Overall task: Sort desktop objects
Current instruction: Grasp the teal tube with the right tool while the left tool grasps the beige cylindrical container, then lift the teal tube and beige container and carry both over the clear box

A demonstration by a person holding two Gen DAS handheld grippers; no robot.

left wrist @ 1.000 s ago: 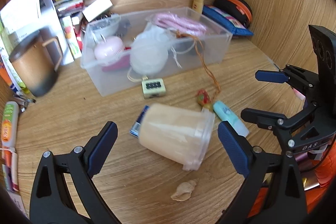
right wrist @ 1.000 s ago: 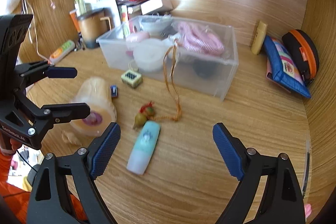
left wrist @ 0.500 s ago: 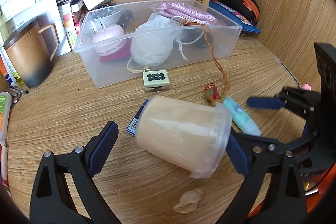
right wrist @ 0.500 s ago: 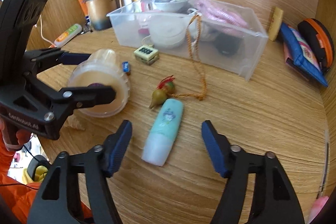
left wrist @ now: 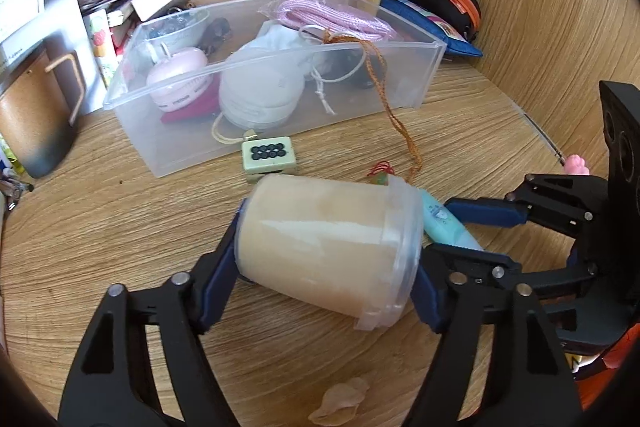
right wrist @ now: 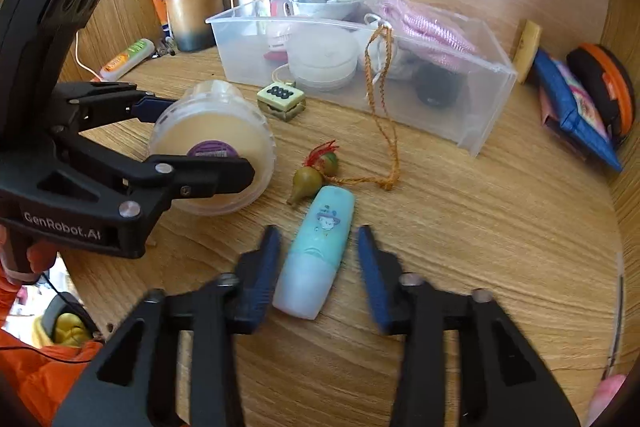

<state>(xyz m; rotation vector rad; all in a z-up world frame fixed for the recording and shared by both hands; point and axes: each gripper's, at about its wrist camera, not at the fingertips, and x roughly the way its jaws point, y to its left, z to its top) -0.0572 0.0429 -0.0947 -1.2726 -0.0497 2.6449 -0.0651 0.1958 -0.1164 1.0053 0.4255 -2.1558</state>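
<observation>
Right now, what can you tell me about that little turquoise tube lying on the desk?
The turquoise tube lies flat on the wooden desk, looking like smooth plastic, with a paler frosted cap toward the camera and a cartoon figure printed on its body. The right gripper straddles it, jaws closing, small gaps still showing. Its far end sits beside a small gourd charm.

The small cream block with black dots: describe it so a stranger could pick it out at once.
Start at the clear plastic storage bin in the middle of the wooden desk. Against its front wall sits the small cream block with black dots, tethered by a pale cord. It is the only boxy, dotted item; the neighbouring beige translucent tub is round.
</observation>
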